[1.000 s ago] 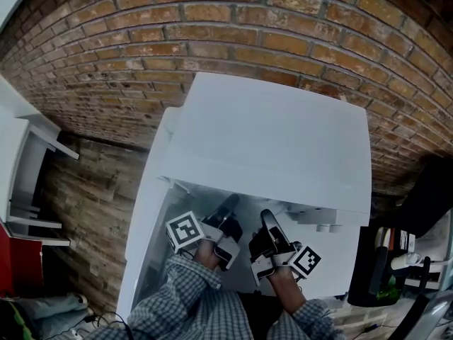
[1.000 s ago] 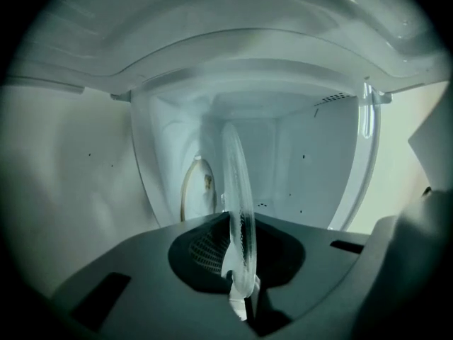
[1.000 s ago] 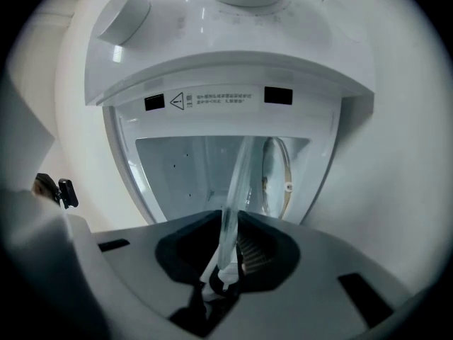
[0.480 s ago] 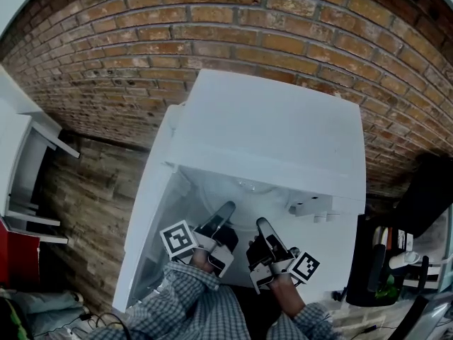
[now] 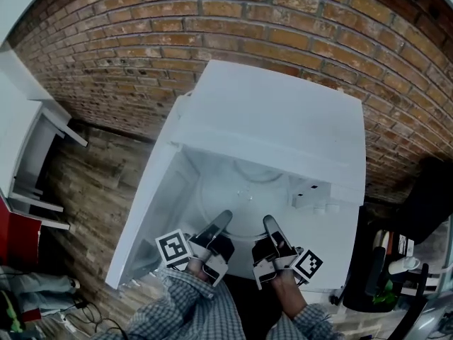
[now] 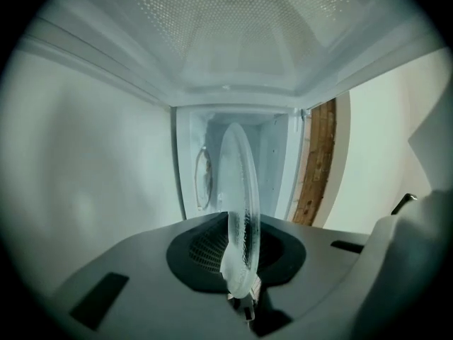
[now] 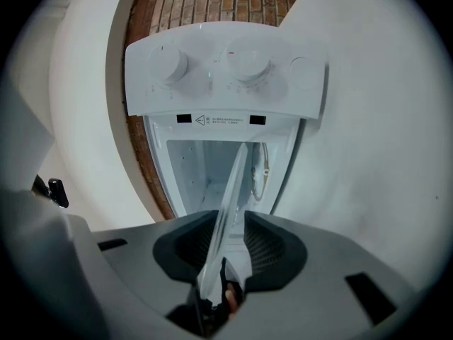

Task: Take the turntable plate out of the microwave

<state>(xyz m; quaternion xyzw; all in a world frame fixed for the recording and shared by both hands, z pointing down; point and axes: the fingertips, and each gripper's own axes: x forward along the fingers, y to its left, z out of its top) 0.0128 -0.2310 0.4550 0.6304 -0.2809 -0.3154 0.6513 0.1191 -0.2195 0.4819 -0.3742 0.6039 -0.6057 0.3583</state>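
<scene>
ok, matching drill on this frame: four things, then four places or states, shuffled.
1 turntable plate
2 microwave door
3 left gripper
4 brick wall

a swung open
b behind the microwave
c clear glass disc
d shut on the plate's rim

Pairs: 1-c, 2-a, 3-d, 4-b

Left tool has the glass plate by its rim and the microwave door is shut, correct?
Not quite: the door stands open, swung out at the left of the microwave, as the head view shows. The left tool does have the glass plate by its rim.
</scene>
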